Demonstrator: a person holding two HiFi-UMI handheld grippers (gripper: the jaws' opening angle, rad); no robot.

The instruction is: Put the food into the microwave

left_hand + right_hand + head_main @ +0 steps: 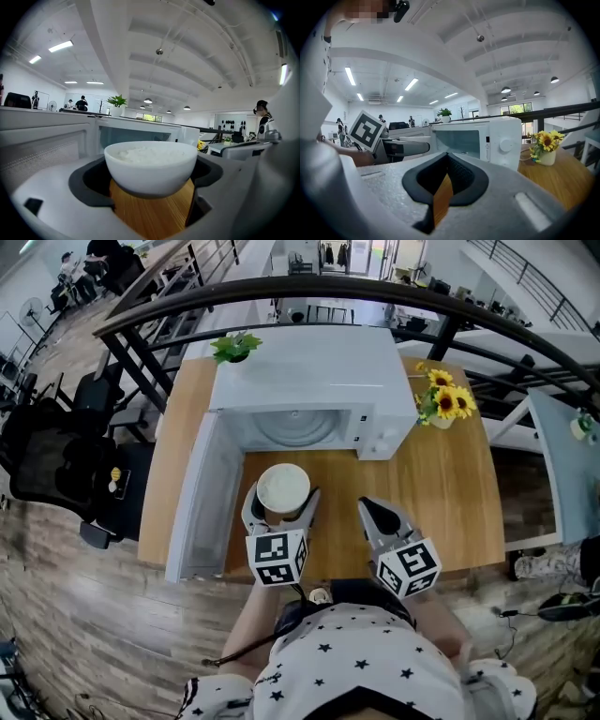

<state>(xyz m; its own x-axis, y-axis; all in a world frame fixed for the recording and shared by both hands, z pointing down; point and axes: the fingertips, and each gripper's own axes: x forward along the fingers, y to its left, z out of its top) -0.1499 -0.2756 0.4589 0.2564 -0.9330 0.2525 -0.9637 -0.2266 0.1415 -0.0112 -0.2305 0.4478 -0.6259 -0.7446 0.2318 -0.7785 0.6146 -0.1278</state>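
Left gripper (283,501) jaws clamp a round, smooth white bowl (282,487) of rice over the wood-grain table (450,486), just before the boxy white microwave (309,381), door open; right gripper (380,514) jaws together, empty.

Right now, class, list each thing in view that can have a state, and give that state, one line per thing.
Microwave door: swung fully open to the left.
Microwave: cavity empty, turntable bare.
Bowl of rice: upright, full, outside the microwave.
Left gripper: shut on the bowl.
Right gripper: jaws together, holding nothing.
Sunflower vase: upright on the table.
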